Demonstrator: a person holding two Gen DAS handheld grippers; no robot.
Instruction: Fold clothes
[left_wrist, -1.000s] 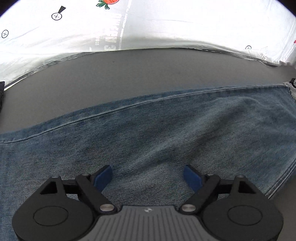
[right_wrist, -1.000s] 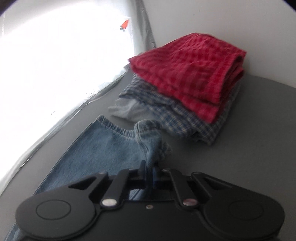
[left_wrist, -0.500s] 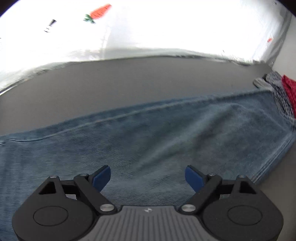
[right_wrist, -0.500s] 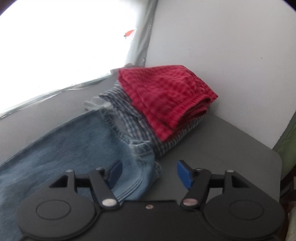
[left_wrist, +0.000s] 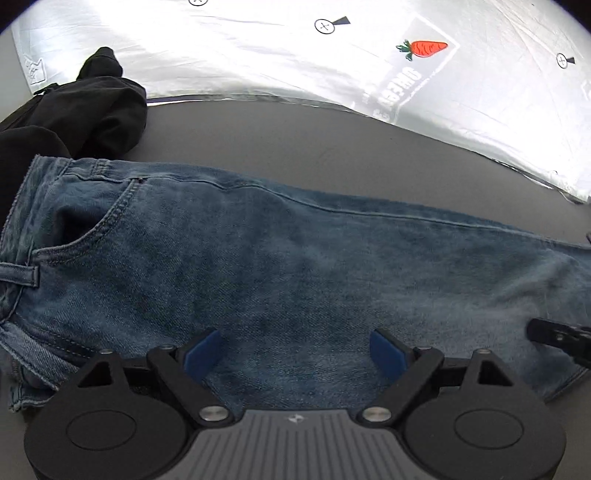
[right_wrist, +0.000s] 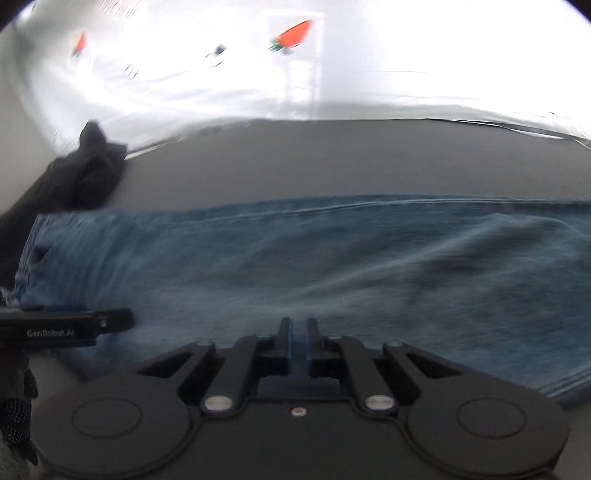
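Blue jeans lie flat across the grey table, folded lengthwise, waistband and pocket at the left. They also show in the right wrist view. My left gripper is open and empty, its blue pads hovering over the jeans' near edge. My right gripper has its fingers nearly together over the jeans' near edge with nothing visibly between them; part of it shows at the right edge of the left wrist view. The left gripper's body shows in the right wrist view.
A dark black garment is heaped at the table's back left, touching the jeans' waistband, and shows in the right wrist view. A white sheet with carrot prints hangs behind the grey table.
The right gripper let go of the jeans' hem, opened, then swung left away from the red and plaid stack and closed. The left gripper moved left toward the waistband, staying open.
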